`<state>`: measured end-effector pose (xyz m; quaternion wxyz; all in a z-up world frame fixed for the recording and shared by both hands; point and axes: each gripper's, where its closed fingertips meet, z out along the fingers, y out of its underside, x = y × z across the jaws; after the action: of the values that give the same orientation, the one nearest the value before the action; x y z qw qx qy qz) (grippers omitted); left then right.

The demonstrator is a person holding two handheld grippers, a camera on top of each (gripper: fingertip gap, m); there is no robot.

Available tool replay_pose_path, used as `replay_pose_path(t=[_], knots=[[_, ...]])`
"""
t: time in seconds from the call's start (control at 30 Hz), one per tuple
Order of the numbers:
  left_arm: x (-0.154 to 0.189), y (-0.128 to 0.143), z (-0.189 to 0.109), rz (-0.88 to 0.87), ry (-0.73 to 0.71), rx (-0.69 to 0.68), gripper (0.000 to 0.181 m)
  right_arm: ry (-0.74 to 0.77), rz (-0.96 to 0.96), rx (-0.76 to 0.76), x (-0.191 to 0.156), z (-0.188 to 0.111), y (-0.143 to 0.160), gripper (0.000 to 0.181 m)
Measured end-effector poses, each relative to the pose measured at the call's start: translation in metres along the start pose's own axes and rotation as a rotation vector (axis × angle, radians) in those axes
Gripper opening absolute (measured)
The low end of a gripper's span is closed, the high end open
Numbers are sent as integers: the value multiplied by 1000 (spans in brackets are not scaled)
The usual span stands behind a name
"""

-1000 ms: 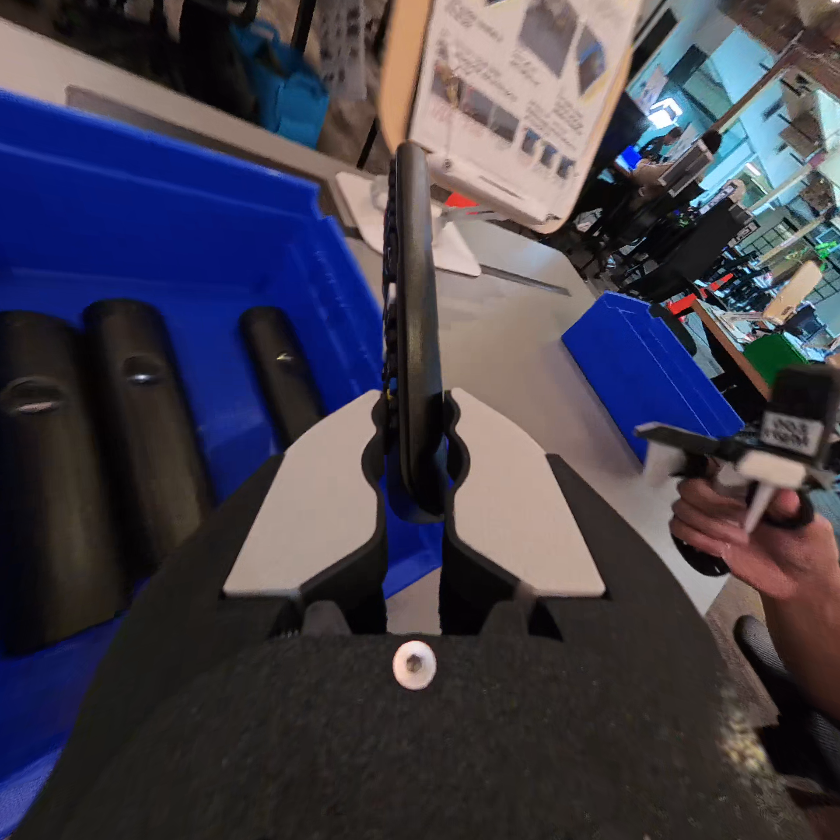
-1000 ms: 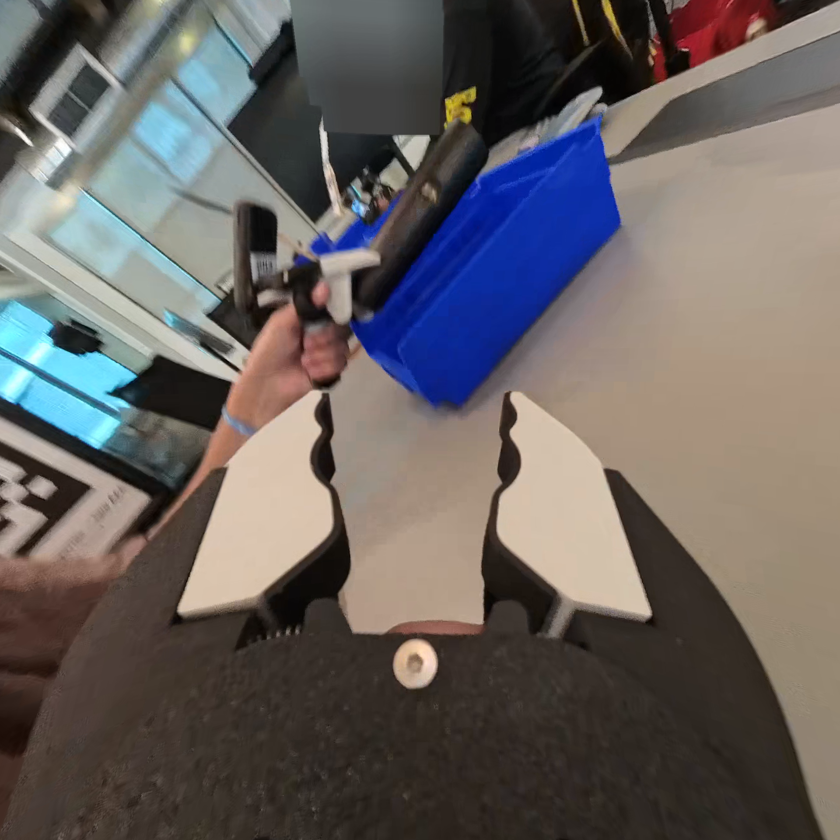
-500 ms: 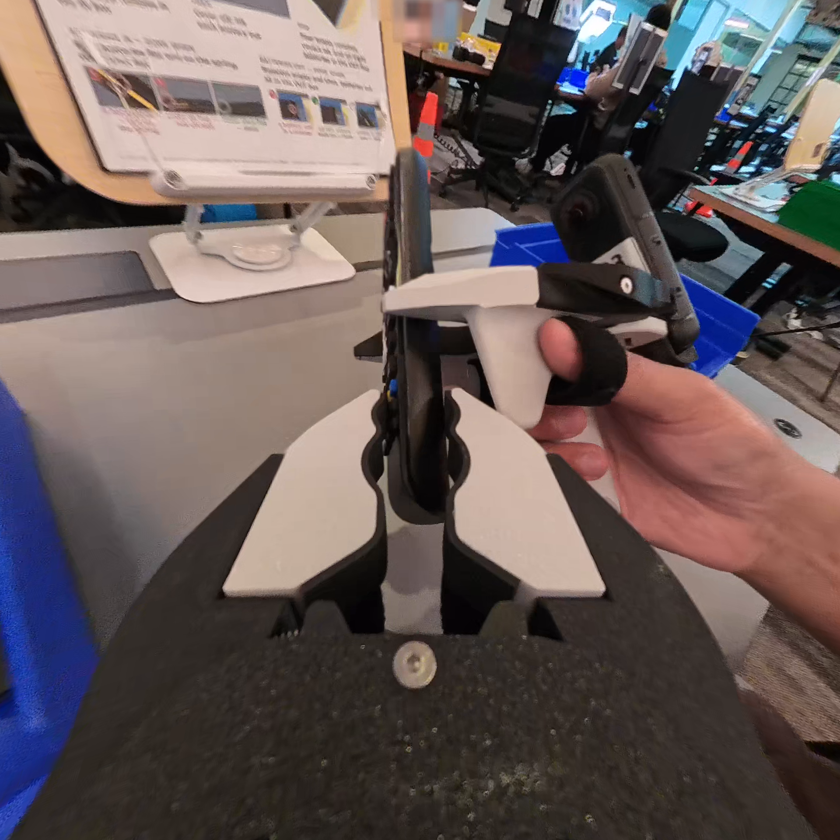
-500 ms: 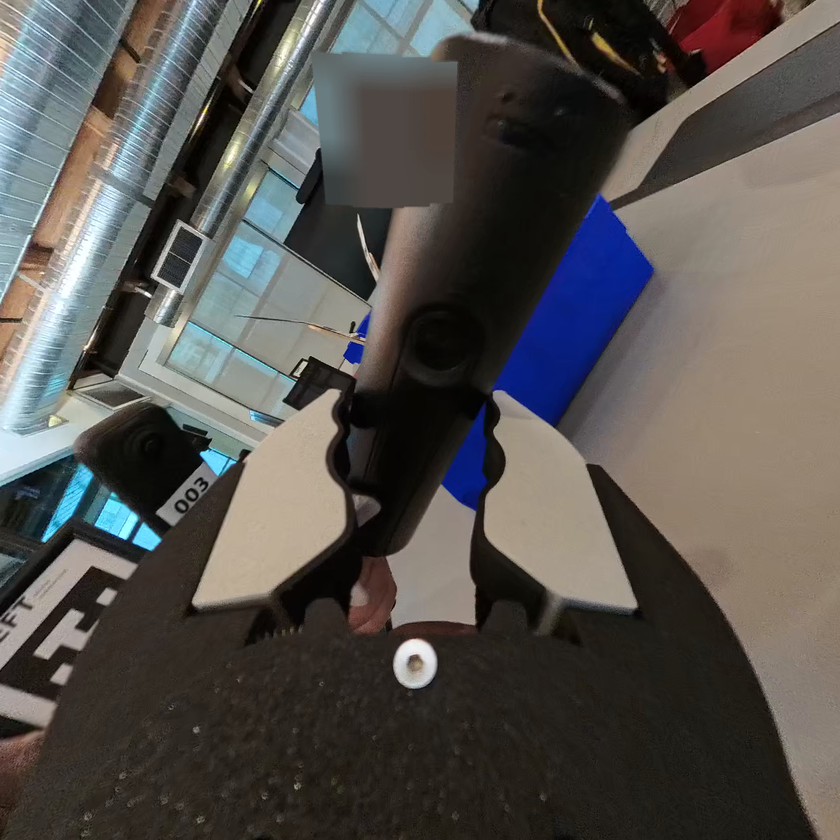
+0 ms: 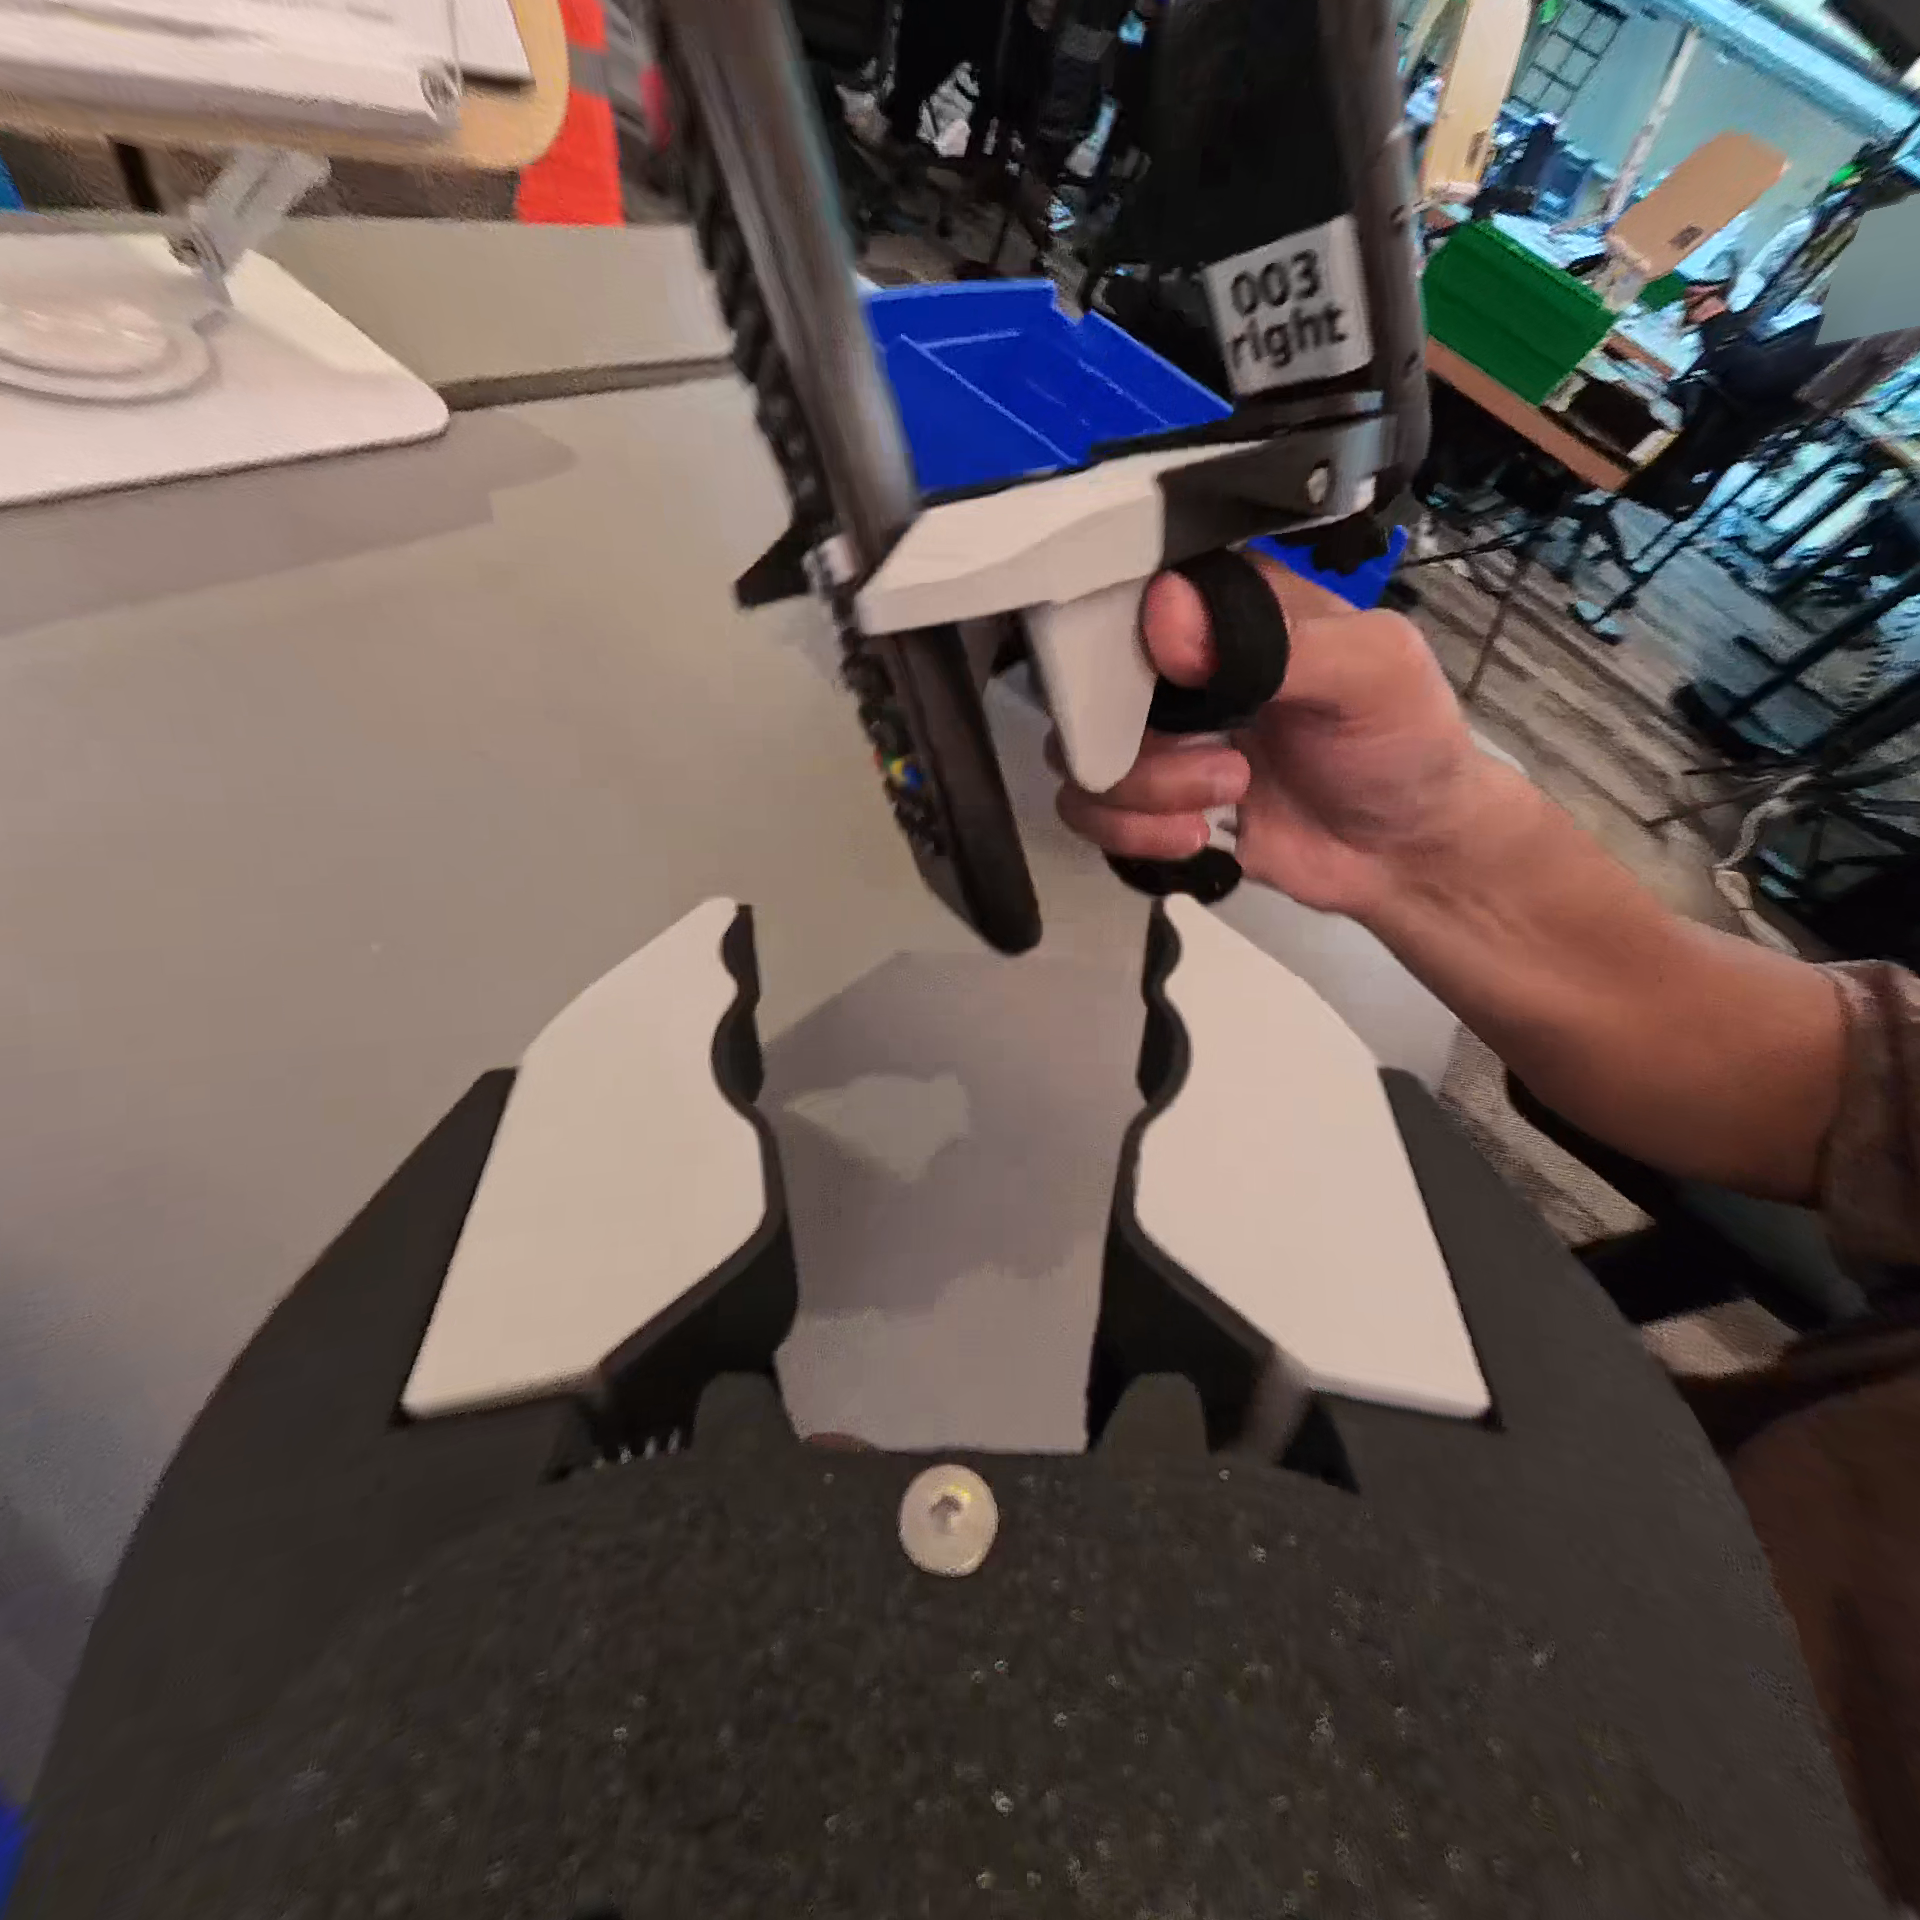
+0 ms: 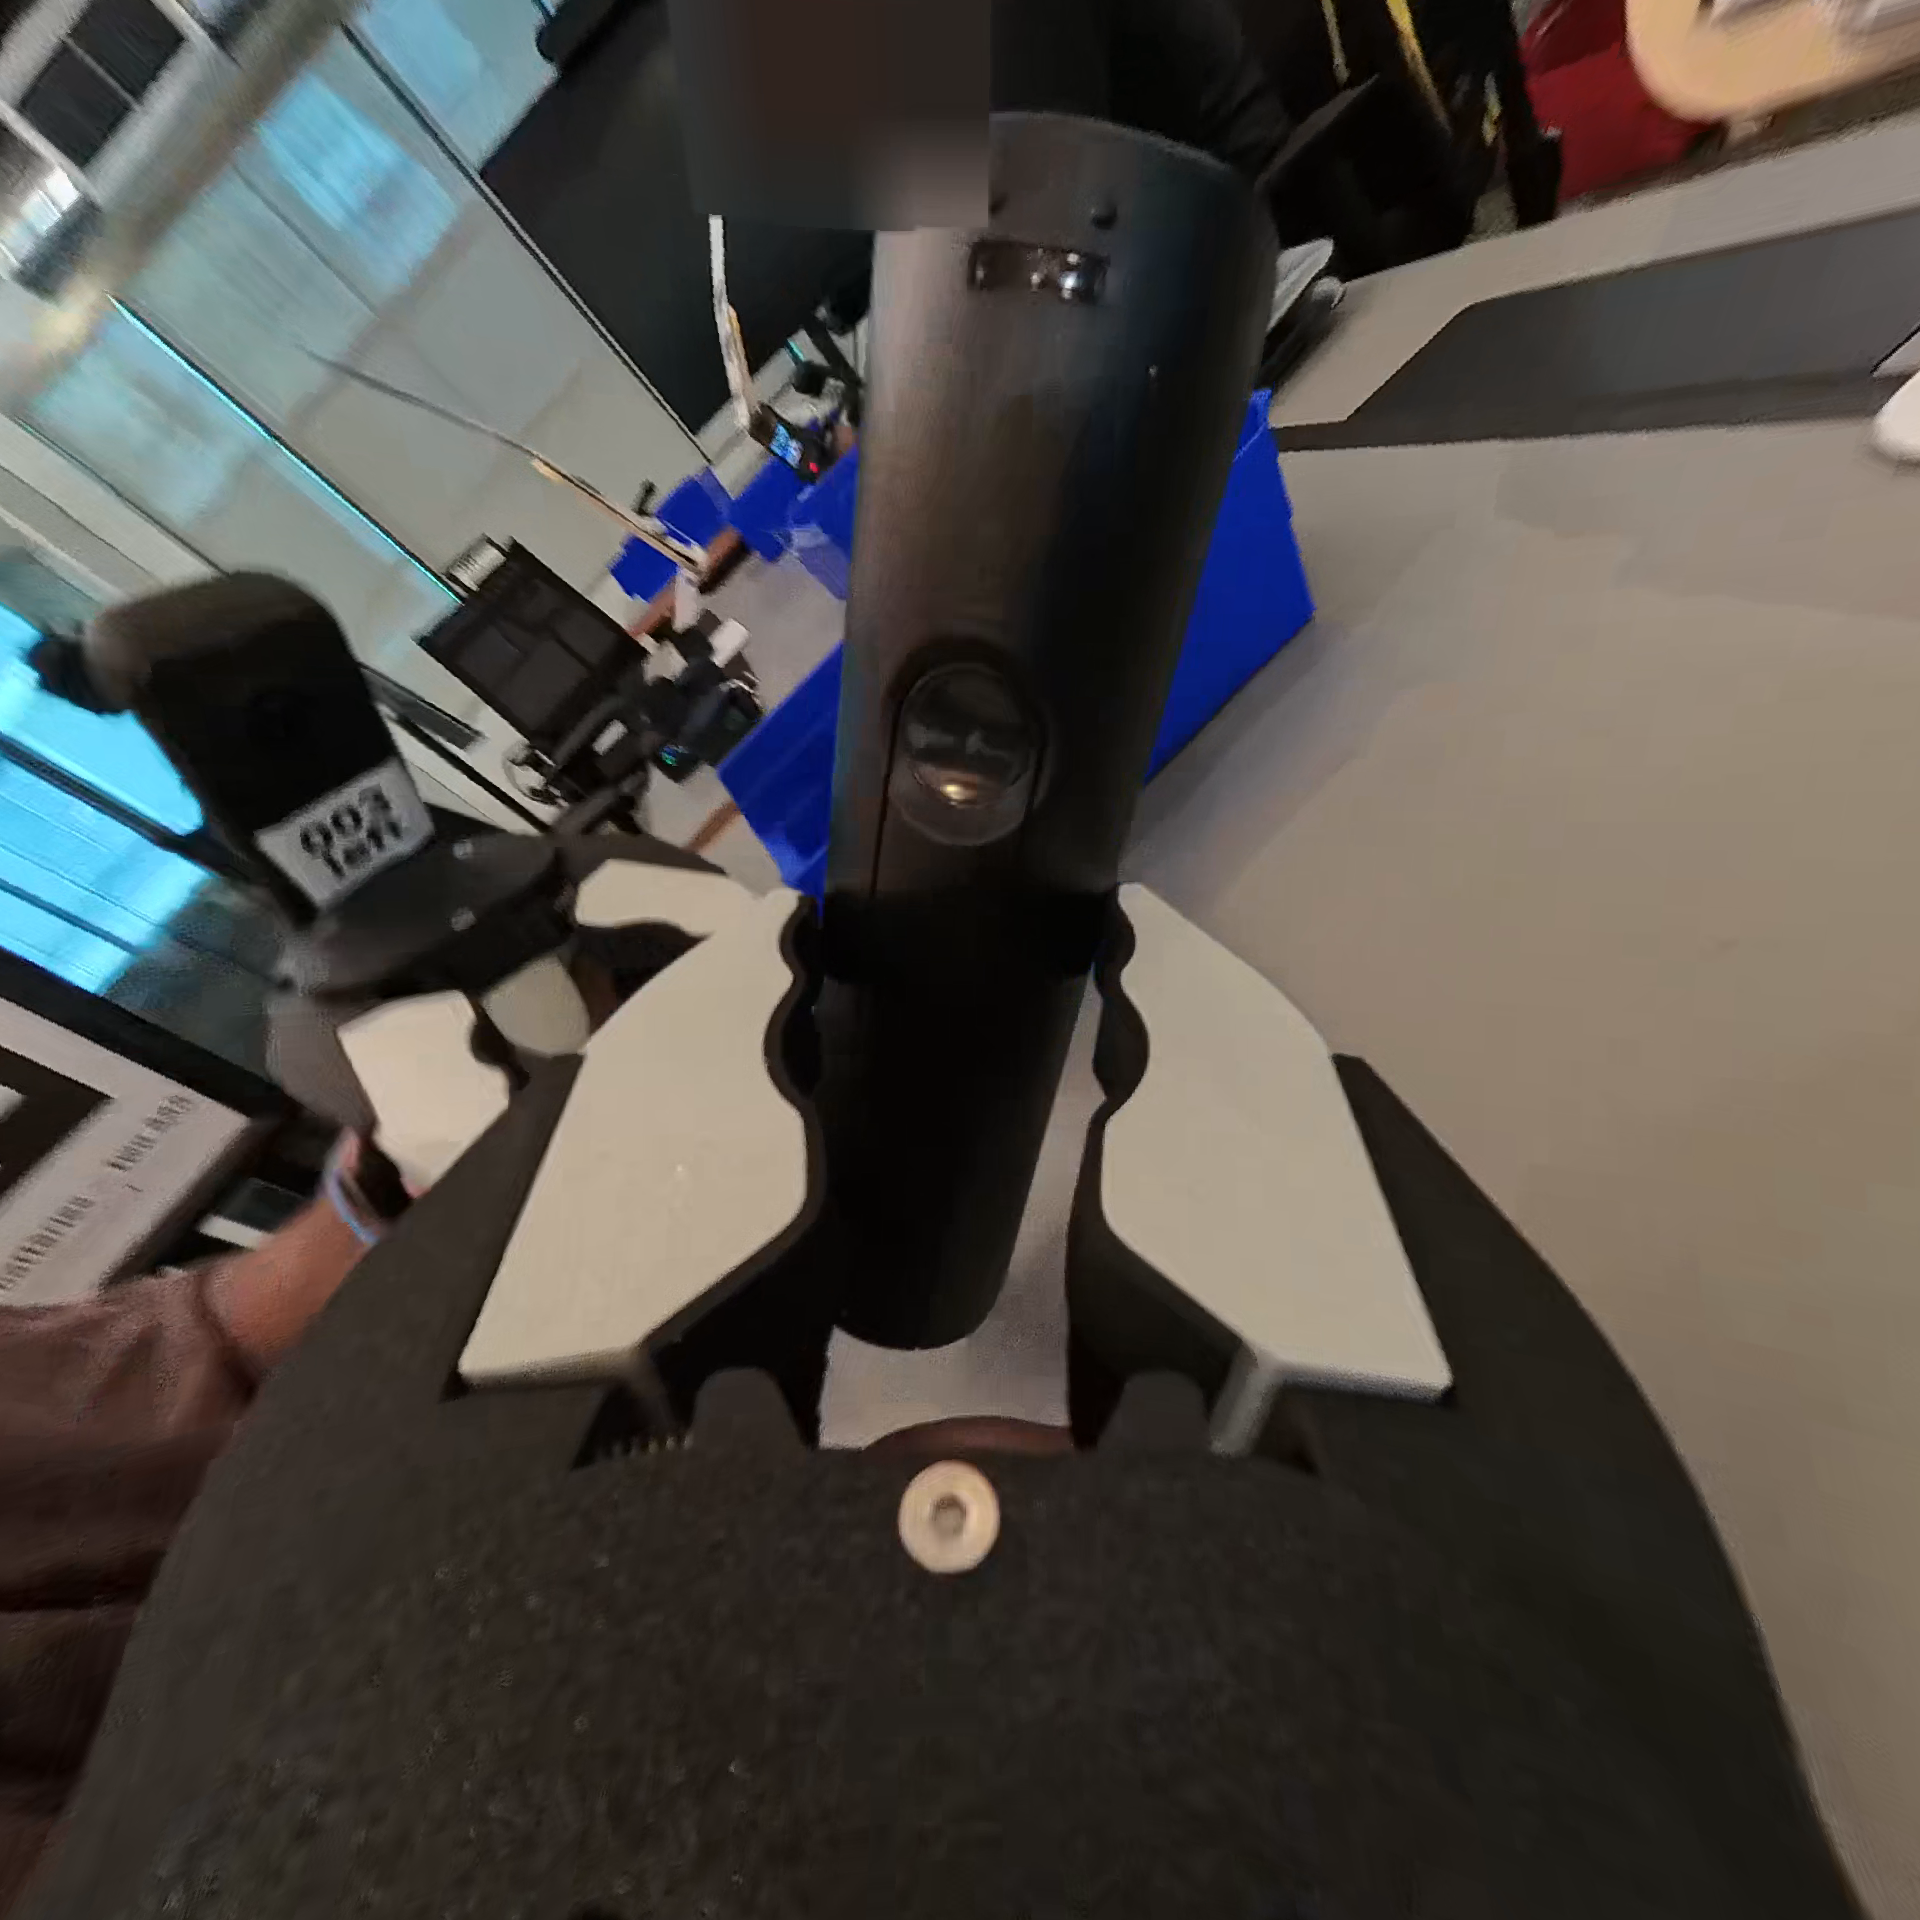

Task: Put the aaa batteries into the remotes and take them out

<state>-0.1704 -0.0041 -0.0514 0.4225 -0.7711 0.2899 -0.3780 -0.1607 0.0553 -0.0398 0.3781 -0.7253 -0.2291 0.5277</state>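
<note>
A black remote [image 6: 1039, 540] stands upright between my right gripper's [image 6: 956, 925] jaws, its plain back with a round recess facing the camera. The right gripper is shut on its lower part. In the left wrist view the same remote [image 5: 914, 727] shows edge-on, buttons to the left, held by the right gripper [image 5: 831, 571] in a person's hand [image 5: 1320, 779]. My left gripper [image 5: 945, 935] is open and empty, its tips just below the remote's lower end. It also shows in the right wrist view [image 6: 540, 977]. No batteries are in view.
A small blue bin [image 5: 1018, 384] sits on the grey table [image 5: 364, 779] beyond the remote, and it also shows in the right wrist view [image 6: 1226, 623]. A white stand base [image 5: 208, 384] with a board is at the far left. Chairs and desks lie past the table's right edge. The grippers' ends are close to 6 cm from one another.
The remote has passed from my left gripper to my right. The right gripper closed on it; the left opened and drew back below it.
</note>
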Motion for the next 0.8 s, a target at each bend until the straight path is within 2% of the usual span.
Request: replay_pose_path(t=[0.1, 0.17, 0.27, 0.37, 0.5, 0.6, 0.73, 0.8], knots=[[-19, -1, -11, -78, 30, -52, 86, -18, -154, -66, -5, -11, -2, 51], [-22, -3, -14, -82, 97, -103, 87, -47, -226, -112, -11, -17, 0, 51], [-10, -8, -14, 61, 236, -152, 85, -117, -315, -211, -19, -23, 12, 51], [-4, -18, -7, 204, 316, -163, 84, -244, -406, -321, -33, -27, 33, 51], [2, -17, 6, 267, 431, -247, 85, -315, -467, -457, -36, -26, 48, 51], [9, -19, 13, 295, 491, -249, 84, -339, -489, -527, -33, -20, 53, 51], [13, -16, 21, 331, 499, -242, 77, -390, -528, -604, -36, -12, 64, 51], [16, -13, 22, 346, 518, -236, 62, -380, -539, -643, -32, -9, 68, 51]])
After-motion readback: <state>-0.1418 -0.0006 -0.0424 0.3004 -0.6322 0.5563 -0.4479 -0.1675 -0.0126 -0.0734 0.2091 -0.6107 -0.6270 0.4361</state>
